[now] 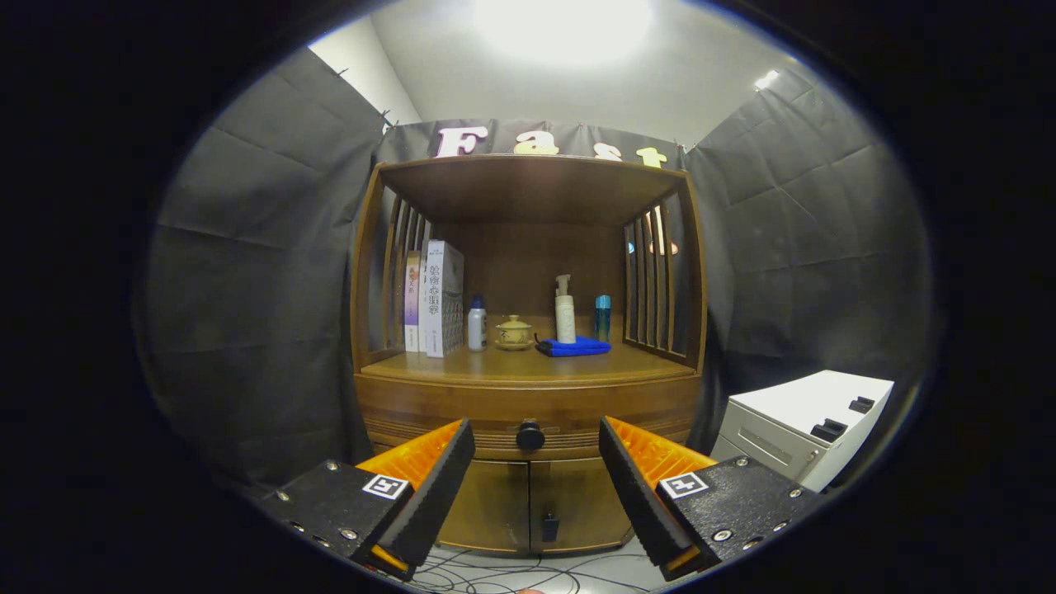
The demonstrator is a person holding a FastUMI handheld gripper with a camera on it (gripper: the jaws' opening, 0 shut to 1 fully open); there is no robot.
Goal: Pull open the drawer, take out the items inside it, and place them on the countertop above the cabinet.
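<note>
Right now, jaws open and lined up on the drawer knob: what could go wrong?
1. The knob is small and round; the gripper, jaws wide apart, could close off-centre and slip off.
2. The countertop already holds books, bottles, a teapot and a blue cloth; placing items there could knock something over.

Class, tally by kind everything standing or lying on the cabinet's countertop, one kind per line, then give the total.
Books: 2
Bottles: 3, namely a small white bottle, a pump bottle and a blue bottle
Lidded cup: 1
Blue cloth: 1
Total: 7
The gripper has its jaws open, with the drawer knob beyond them.
</note>
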